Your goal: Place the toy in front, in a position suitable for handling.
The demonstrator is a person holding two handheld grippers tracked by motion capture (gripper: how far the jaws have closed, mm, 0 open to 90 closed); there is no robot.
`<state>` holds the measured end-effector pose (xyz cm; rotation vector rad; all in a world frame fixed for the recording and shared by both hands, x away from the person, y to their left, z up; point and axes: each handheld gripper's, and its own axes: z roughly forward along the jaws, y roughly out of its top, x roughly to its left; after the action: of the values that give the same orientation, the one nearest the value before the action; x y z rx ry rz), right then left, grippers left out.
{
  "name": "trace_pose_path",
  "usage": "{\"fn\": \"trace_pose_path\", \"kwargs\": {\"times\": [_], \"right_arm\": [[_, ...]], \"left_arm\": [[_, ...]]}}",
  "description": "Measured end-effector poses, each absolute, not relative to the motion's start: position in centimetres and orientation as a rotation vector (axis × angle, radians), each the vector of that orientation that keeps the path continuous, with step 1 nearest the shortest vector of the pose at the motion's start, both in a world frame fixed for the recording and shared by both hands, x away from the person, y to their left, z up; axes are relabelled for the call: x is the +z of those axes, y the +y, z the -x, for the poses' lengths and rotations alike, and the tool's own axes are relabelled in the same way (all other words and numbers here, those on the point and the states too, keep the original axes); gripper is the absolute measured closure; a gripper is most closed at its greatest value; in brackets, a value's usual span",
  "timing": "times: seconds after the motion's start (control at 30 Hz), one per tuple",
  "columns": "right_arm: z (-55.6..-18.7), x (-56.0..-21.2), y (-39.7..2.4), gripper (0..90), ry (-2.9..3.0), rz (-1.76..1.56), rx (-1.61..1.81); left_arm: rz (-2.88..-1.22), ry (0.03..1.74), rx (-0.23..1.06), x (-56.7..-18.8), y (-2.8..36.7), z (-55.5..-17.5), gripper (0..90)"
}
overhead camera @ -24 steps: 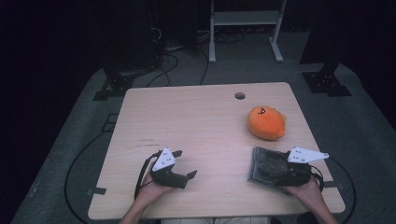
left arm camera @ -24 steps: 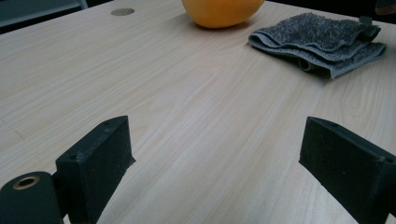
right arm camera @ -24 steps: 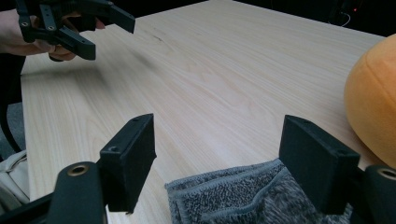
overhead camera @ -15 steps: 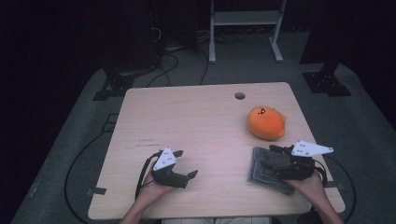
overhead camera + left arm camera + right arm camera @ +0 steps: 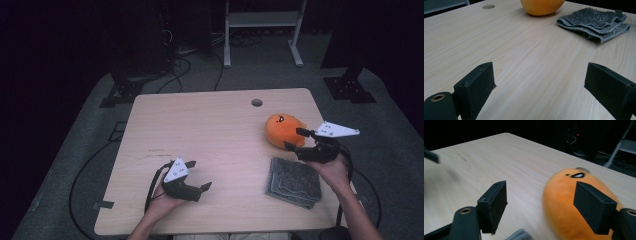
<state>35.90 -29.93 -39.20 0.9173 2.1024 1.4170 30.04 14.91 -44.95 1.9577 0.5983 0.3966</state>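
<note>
Right gripper [image 5: 296, 139] has come forward off the folded dark grey terry cloth [image 5: 294, 181] to the round orange plush toy [image 5: 281, 129], which sits on the pale wooden table [image 5: 210, 130] near its far right; earlier we had it over the cloth. Jaws wide open, empty, one pad in front of the plush. Risk: the soft toy rolls or gets nudged away if we close off-centre. Left gripper [image 5: 199, 176] rests near the front edge, jaws open, empty, unchanged.
</note>
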Motion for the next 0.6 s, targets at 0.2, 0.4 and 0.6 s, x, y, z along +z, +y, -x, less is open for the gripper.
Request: {"fn": "trace_pose_path", "kwargs": {"times": [0.2,0.4,0.6], "right_arm": [[-38.8,-39.1,-30.5,25.8,2.035,-0.984,1.384],[-40.8,-40.9,-30.8,25.8,2.004,-1.076,1.357],[-42.1,-42.4,-30.6,28.0,1.989,-1.138,1.319]], "left_arm": [[-1.959,0.599,0.395,-45.0,14.9,-30.1,8.5],[-1.962,0.594,0.394,-45.0,14.8,-30.1,8.5],[-1.963,0.592,0.393,-45.0,14.7,-30.1,8.5]]}}
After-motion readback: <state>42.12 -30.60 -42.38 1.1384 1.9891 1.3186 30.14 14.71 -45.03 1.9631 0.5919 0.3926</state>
